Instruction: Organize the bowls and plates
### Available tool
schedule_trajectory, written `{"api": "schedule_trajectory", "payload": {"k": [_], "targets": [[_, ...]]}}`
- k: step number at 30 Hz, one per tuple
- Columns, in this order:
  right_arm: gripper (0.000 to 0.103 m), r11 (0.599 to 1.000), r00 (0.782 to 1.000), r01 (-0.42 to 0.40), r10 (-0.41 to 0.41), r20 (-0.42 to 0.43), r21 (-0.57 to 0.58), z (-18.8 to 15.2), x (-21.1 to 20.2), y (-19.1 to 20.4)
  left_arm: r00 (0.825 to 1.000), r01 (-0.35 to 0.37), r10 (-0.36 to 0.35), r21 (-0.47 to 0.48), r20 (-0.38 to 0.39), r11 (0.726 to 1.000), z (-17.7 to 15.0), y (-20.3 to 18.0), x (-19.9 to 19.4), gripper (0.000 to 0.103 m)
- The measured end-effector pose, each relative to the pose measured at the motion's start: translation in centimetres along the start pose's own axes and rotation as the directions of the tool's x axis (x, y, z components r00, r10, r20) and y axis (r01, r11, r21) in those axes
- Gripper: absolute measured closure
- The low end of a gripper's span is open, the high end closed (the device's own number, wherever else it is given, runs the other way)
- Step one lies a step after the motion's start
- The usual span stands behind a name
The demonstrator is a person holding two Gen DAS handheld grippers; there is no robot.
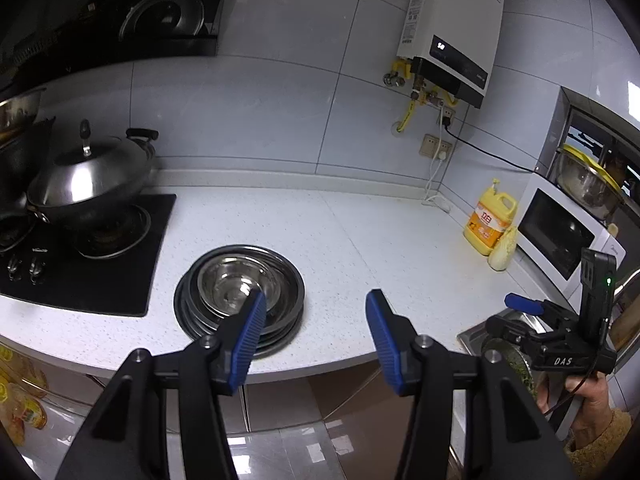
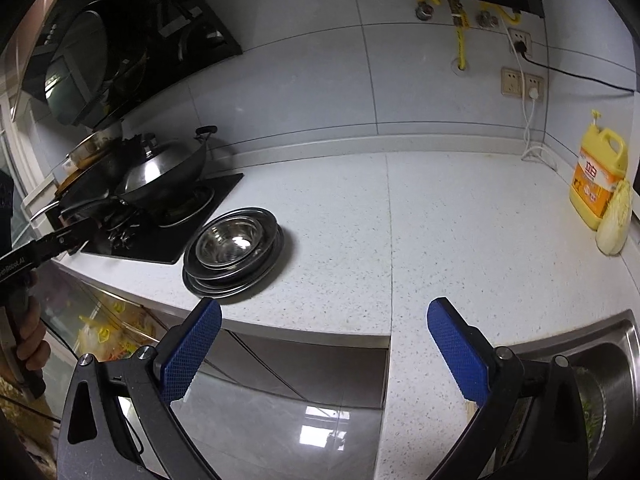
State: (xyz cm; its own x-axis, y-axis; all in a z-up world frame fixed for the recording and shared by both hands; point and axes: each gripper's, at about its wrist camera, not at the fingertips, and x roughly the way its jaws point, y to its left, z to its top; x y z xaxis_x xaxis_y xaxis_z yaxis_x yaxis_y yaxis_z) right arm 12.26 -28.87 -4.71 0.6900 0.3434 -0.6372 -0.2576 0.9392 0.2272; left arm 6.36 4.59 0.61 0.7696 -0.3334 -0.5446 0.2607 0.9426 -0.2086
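Jaws first: on my left gripper [image 1: 316, 316] they stand apart with nothing between the blue pads [image 1: 252, 340], and on my right gripper [image 2: 324, 344] they are spread wide, also with nothing in them. Neither set touches any dish.

Just beyond the left jaws, partly hidden behind the left pad in the left wrist view, sits the stack of plates [image 1: 188, 312] on the white speckled bench [image 1: 360, 240], close to its front edge. Steel bowls [image 1: 240, 284] are nested on top of the plates, shiny and upright. From the right wrist view I see the same plates [image 2: 200, 280] and bowls [image 2: 232, 242] up and to the left of my right jaws, clear of them, just beside the black stove [image 2: 160, 248].

On that stove stands a wok with a metal lid [image 1: 92, 176], and a dark range hood [image 1: 108, 12] hangs above it. Further along the bench, by the back corner, a yellow detergent jug [image 1: 490, 218] stands with a pale cabbage [image 1: 502, 250] leaning against it, next to a white microwave [image 1: 560, 232]. A water heater [image 1: 456, 24] is mounted on the tiled wall above wall sockets [image 1: 434, 146].

At the right edge of the left wrist view, a hand [image 1: 588, 396] holds the right gripper over the sink [image 1: 472, 336]. In the right wrist view the sink [image 2: 624, 332] lies at lower right, with something green inside it that I cannot make out.
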Motion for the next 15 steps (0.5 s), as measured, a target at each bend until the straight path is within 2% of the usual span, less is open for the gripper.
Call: {"api": "schedule_trajectory", "payload": {"k": [4, 8, 15], "targets": [[0.002, 1.0, 1.0, -0.003, 0.003, 0.012, -0.013, 0.5, -0.2, 0.0, 0.999, -0.005, 0.005, 0.003, 0.035, 1.0, 0.9, -0.3, -1.1, 0.053], [0.002, 0.999, 0.999, -0.004, 0.003, 0.035, 0.04, 0.8, -0.9, -0.3, 0.998, 0.018, -0.02, 0.042, 0.055, 0.999, 1.6, -0.1, -1.5, 0.053], [0.002, 0.995, 0.997, 0.024, -0.031, 0.07, 0.101, 1.3, -2.2, 0.1, 0.997, 0.07, -0.072, 0.062, 0.023, 0.996, 1.9, 0.7, -1.1, 0.053]]}}
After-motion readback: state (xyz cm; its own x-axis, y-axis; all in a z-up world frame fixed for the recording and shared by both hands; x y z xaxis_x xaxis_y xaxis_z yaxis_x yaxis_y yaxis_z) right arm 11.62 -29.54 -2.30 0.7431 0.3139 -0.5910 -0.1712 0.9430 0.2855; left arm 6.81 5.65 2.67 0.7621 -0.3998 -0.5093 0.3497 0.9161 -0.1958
